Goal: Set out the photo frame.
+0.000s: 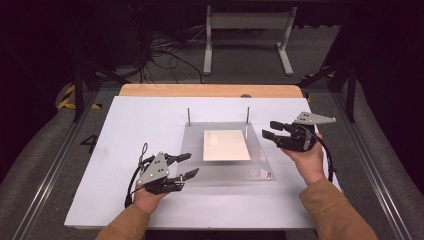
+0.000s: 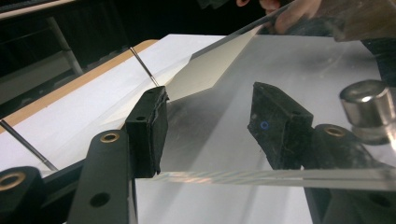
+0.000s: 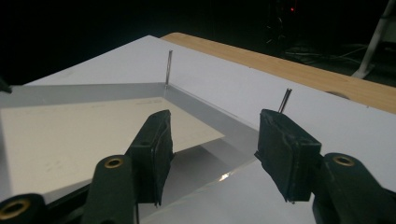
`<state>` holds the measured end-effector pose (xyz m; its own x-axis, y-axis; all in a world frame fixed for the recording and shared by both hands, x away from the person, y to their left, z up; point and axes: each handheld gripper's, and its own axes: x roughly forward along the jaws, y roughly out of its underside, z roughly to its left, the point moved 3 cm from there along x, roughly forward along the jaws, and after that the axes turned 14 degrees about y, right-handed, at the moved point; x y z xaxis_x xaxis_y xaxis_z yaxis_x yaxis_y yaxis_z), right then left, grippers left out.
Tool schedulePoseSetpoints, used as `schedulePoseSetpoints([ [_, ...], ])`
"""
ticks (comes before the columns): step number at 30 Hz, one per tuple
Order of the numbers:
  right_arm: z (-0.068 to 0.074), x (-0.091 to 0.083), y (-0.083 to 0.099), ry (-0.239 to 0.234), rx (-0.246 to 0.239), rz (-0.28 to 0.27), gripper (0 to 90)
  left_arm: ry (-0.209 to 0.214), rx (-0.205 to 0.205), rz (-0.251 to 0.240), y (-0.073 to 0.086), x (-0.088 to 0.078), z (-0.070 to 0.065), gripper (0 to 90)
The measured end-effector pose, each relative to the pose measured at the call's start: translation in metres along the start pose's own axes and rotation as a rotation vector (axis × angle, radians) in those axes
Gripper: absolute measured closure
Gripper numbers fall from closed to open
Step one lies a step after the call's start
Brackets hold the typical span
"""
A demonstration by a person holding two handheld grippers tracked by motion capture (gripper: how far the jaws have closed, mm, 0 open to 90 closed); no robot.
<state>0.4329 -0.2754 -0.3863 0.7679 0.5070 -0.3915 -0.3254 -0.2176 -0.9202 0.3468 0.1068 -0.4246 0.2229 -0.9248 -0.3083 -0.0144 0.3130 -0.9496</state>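
Toward the far middle of the white tabletop lies a clear acrylic sheet, a cream paper on it and two thin metal pins at its far corners. At its near left edge the left gripper stands spread, pinching nothing. Beside its right edge the right gripper hovers, fingers apart and empty.

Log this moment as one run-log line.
left gripper: open, at clear acrylic plate near edge | right gripper: open, empty, beside plate | cream paper sheet: flat on plate
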Motion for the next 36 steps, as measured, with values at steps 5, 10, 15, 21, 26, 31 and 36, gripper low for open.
schedulePoseSetpoints([
  [5,0.01,-0.024,0.003,-0.012,-0.051,-0.02,41.6,0.004,0.0,0.003,-0.001,0.0,0.001,46.0],
  [10,0.014,-0.042,0.011,-0.017,-0.081,-0.032,37.0,0.004,-0.004,0.002,-0.002,0.0,0.001,46.0],
  [15,0.021,-0.055,0.02,-0.028,-0.107,-0.028,32.7,0.008,-0.012,0.0,-0.003,-0.001,0.002,46.0],
  [21,0.021,-0.06,0.031,0.014,-0.149,0.004,30.5,0.008,-0.009,0.002,-0.004,-0.001,0.003,46.0],
  [26,0.03,-0.062,0.042,-0.032,-0.204,0.002,27.1,0.011,-0.017,-0.002,-0.005,-0.001,0.004,46.0],
  [31,0.046,-0.057,0.045,-0.074,-0.284,0.002,23.6,0.012,-0.021,-0.004,-0.005,-0.001,0.004,46.0],
  [36,0.058,-0.051,0.04,-0.108,-0.315,-0.043,20.2,0.016,-0.022,0.002,-0.005,-0.002,0.004,46.0],
])
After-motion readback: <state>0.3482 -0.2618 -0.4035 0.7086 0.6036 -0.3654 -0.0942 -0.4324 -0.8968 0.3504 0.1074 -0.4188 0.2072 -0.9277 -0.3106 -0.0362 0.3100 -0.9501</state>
